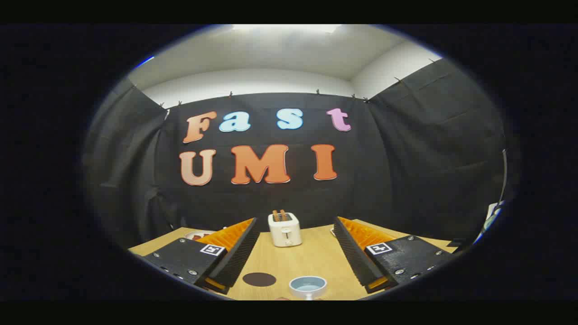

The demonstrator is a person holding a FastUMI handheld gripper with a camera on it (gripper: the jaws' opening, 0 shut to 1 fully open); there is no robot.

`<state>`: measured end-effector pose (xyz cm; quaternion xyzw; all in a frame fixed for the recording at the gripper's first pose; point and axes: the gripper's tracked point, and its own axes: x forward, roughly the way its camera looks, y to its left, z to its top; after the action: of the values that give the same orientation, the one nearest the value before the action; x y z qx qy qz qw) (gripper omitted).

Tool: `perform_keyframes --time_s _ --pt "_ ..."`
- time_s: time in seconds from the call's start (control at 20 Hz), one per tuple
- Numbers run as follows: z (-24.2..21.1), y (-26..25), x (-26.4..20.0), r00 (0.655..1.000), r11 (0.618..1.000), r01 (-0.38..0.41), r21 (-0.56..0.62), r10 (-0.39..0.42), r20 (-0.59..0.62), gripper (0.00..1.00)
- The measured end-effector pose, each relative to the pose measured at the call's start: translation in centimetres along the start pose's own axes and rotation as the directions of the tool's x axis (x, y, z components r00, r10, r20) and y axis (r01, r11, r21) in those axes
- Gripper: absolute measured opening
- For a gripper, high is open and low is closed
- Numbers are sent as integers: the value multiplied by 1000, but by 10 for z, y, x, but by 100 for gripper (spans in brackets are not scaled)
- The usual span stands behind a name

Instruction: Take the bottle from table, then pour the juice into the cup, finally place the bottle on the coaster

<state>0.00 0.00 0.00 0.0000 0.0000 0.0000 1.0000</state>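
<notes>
My gripper (295, 225) is open, its two fingers spread wide above the wooden table with nothing between them. Low between the fingers, close to me, a pale blue cup (308, 286) stands on the table. Left of the cup lies a dark round coaster (259, 279), flat on the wood near the left finger.
A white toaster (284, 229) with two slices in its slots stands beyond the fingers at the back of the wooden table (307, 257). A small plate (198, 234) peeks out behind the left finger. Black cloth walls close the booth on three sides.
</notes>
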Motion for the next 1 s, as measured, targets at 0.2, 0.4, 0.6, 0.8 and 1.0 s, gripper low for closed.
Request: perform_keyframes --time_s 0.2,0.4,0.6,0.8,1.0 --pt "-10 51 -18 996 996 -84 -22 83 -40 98" --pt "-10 108 -39 979 980 -193 -40 190 -68 98" --pt "4 142 -61 965 967 -255 -9 254 -60 98" --pt "23 161 -80 958 959 -285 3 285 -36 98" --pt "35 177 -91 947 947 -321 17 321 -18 97"
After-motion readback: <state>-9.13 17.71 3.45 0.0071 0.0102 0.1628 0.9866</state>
